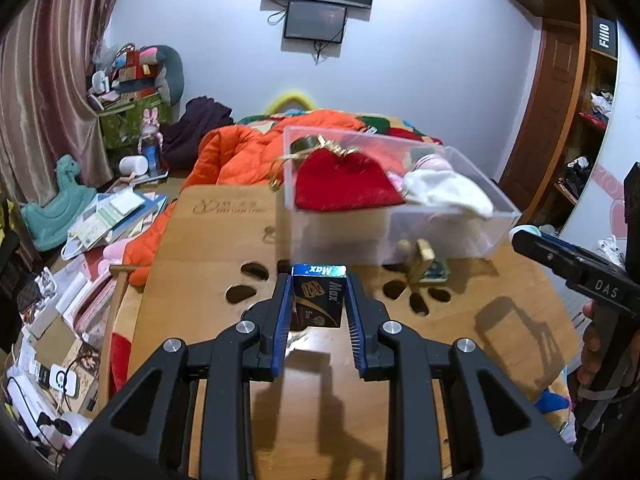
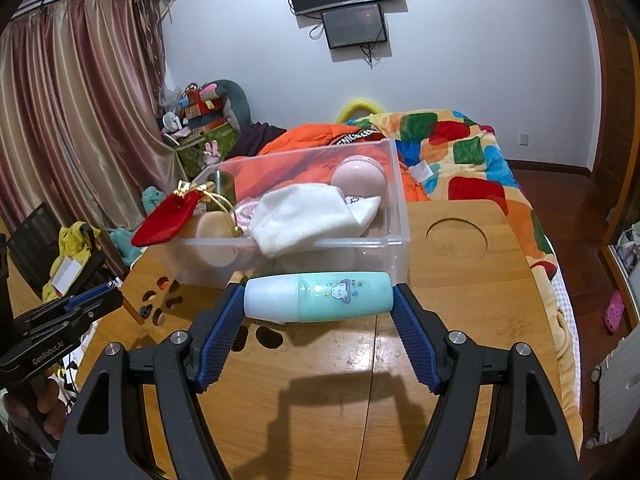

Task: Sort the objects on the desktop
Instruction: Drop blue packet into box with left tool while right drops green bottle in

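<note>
Bedroom clutter, a striped curtain and a patchwork quilt framed the low wooden table (image 1: 224, 240), whose smooth varnished top was pierced by paw-shaped cutouts. Just beyond both tools stood the clear plastic bin (image 2: 394, 216), thin-walled and rigid, already holding a red velvet pouch (image 1: 344, 184), a soft white cloth (image 2: 308, 216) and a pink ball (image 2: 360, 178).

The left tool (image 1: 318, 304) pinched a small cardboard box (image 1: 318, 300) marked "Max" between its ribbed blue pads (image 1: 282, 320), the box upright and raised off the table directly ahead of the tool. Cardboard of that kind would probably dent under a hard squeeze, so a light, steady grip seemed wise.

The right tool (image 2: 318, 300) held a teal bottle (image 2: 318, 298) crosswise by its two ends, the jaws wide apart and pressing on the pale cap at the left and the base at the right. Glossy, rounded plastic gripped end to end looked likely to slip or pivot, so it was best kept level.

Both items apparently belonged in the bin. Doing it well would mean lifting each above the near rim, carrying it forward over an uncrowded patch, and letting go low, so nothing bounced off the cloth. Moving one tool at a time would keep them from colliding. A small brass-coloured object (image 1: 424, 260) sat on the table beyond the left tool, to its right, against the bin's near wall.
</note>
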Available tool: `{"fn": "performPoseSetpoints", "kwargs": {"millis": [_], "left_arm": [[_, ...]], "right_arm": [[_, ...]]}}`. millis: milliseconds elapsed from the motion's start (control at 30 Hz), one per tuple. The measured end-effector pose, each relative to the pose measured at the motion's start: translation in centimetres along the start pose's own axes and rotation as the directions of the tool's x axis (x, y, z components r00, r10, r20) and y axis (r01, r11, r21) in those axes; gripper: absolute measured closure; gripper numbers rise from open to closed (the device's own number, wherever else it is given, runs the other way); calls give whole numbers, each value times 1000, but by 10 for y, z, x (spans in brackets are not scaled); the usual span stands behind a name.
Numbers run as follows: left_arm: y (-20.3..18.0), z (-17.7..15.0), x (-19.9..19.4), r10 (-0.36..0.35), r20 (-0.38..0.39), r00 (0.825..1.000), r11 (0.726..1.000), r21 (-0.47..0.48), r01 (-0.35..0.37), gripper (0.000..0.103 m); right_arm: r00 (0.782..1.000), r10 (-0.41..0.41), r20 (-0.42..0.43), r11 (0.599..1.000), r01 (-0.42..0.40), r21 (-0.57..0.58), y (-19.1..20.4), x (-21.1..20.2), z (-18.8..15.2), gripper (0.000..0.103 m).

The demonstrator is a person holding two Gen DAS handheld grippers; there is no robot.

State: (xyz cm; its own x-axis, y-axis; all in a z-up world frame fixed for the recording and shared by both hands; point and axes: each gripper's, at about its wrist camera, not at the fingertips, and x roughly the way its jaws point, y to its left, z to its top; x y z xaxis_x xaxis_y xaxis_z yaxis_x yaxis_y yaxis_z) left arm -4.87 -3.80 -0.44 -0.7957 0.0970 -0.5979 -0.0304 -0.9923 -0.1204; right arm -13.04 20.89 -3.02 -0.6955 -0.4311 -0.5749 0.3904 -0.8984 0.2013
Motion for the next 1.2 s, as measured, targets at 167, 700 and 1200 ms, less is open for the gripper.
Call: {"fn": "performPoseSetpoints", "kwargs": {"millis": [167, 700, 1200], "left_arm": [[-10, 13, -4, -27, 30, 999, 1000, 14, 26, 77], [-43, 49, 3, -105, 64, 992, 991, 90, 99, 77], [-61, 76, 26, -176, 72, 982, 980, 109, 168, 77]], "right_arm": [[1000, 4, 21, 1000, -4, 0, -2, -6, 5, 32], [999, 5, 44, 1000, -4, -26, -3, -4, 21, 32], [999, 2, 47, 999, 0, -47, -7, 15, 42, 32]]}}
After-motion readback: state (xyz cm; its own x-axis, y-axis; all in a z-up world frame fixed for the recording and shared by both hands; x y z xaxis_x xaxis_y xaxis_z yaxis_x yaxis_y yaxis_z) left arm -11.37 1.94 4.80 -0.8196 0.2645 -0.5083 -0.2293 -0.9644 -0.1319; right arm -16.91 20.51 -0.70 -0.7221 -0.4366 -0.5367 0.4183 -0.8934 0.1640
